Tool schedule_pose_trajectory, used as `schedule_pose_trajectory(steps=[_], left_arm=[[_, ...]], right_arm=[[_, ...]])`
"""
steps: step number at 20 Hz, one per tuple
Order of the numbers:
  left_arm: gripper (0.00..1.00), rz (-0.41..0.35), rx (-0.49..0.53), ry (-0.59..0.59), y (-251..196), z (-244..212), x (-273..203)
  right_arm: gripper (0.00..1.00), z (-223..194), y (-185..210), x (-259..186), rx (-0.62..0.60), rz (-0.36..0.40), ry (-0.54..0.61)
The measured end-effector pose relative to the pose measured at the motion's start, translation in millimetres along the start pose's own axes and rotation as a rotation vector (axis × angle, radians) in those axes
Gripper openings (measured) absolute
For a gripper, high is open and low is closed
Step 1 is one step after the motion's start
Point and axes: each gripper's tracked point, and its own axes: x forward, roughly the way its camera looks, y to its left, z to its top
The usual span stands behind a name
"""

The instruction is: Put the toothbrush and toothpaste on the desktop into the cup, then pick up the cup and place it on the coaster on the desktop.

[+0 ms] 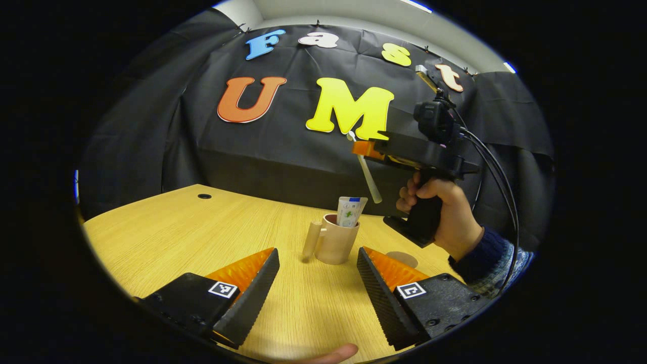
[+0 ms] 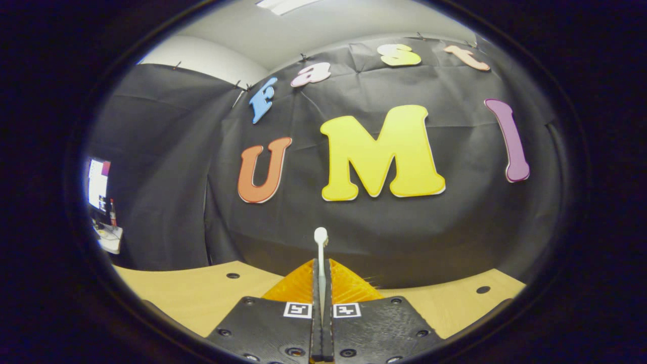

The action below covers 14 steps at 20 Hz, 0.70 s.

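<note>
The right gripper (image 1: pixel 365 149), seen from the left gripper view, is held in a person's hand (image 1: pixel 437 215) up in the air, above and a little to the right of the cup (image 1: pixel 337 243), with both fingers pressed together on the toothbrush (image 1: pixel 367 178). The brush's long axis runs steeply, its upper end above the fingers and its lower end slanting down and to the right, so the free end hangs higher than the cup's rim and slightly off to one side of the mouth. In the right gripper view the same brush (image 2: pixel 320 255) rises straight out between the closed fingers of that gripper (image 2: pixel 321 283), its rounded end toward the booth wall. The cup stands upright on the desktop (image 1: pixel 192 232), handle to the left, with the toothpaste (image 1: pixel 350 210) already standing in it and leaning out over the rim. Just right of the cup, on bare wood, lies the round coaster (image 1: pixel 402 259) (partly hidden behind a finger of the near gripper); the cup is beside it, not on it. The left gripper (image 1: pixel 317 283) is low over the desk with its fingers well apart and nothing between them, the cup lying straight ahead in the gap. By judgement, the brush's lower end must be brought left and down over the mouth, clear of the tube.
</note>
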Motion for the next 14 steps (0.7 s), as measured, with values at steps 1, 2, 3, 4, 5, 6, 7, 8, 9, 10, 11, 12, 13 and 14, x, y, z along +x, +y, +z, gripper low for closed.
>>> schedule_pose_trajectory(steps=[1,2,3,4,5,6,7,8,9,10,11,12,13,14], left_arm=[[0.98,0.008,0.007,0.000,1,-2,0],[0.99,0.008,0.012,0.002,2,-4,2],[0.99,0.003,0.011,0.006,1,-6,3],[0.98,0.008,0.007,0.014,2,-10,4],[0.98,0.011,0.002,0.020,2,-11,5],[0.98,0.013,-0.005,0.024,4,-12,5],[0.98,0.018,-0.010,0.025,4,-12,5],[0.98,0.019,-0.013,0.028,5,-13,6],[0.98,0.018,-0.015,0.036,5,-15,6],[0.98,0.016,-0.017,0.040,4,-17,6],[0.99,0.014,-0.018,0.042,3,-17,6],[0.98,0.012,-0.016,0.040,2,-16,6],[0.99,0.009,-0.013,0.038,1,-15,6],[0.99,0.007,-0.010,0.041,0,-17,6]], right_arm=[[0.01,-5,0,1,0.000,0.006,0.009],[0.06,-8,-1,1,0.002,0.009,0.016],[0.03,-10,-4,1,0.008,0.006,0.021],[0.02,-10,-6,2,0.018,0.004,0.025],[0.03,-12,-8,2,0.025,0.000,0.031],[0.02,-12,-10,2,0.027,-0.005,0.033],[0.02,-12,-12,3,0.017,-0.012,0.034],[0.03,-12,-16,3,0.003,-0.022,0.033],[0.03,-13,-17,2,-0.003,-0.010,0.029],[0.03,-14,-20,3,-0.020,-0.005,0.026],[0.14,-14,-31,3,-0.051,-0.021,0.023],[0.26,-16,-38,5,-0.074,-0.031,0.025],[0.39,-21,-46,7,-0.087,-0.043,0.033],[0.46,-24,-54,8,-0.086,-0.053,0.048]])
